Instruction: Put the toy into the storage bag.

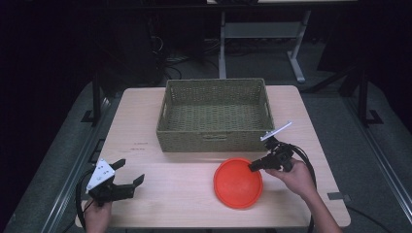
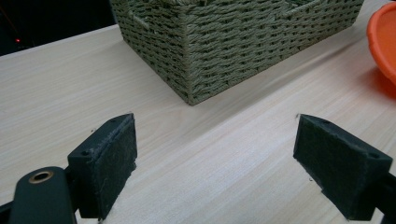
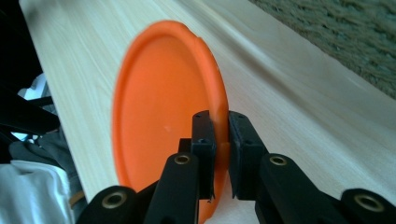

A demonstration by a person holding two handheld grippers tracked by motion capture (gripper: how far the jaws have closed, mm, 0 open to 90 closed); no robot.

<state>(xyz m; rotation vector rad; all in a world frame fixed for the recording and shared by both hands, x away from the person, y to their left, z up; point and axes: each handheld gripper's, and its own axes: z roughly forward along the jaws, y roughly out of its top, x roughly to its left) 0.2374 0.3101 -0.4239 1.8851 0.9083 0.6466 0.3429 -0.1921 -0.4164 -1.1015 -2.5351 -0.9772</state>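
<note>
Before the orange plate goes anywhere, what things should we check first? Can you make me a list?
1. Right gripper shut on the round orange plastic plate's rim: ok.
2. Woven green rectangular basket has room inside: ok, nothing in it.
3. Left gripper open and out of the way, near the light wooden table's left corner: ok.
4. Plate lifted off the table: cannot tell.
5. Grip strong enough to hold while moving: cannot tell.

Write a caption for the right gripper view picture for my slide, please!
The right gripper pinches the rim of an orange plate on a pale wooden table.
</note>
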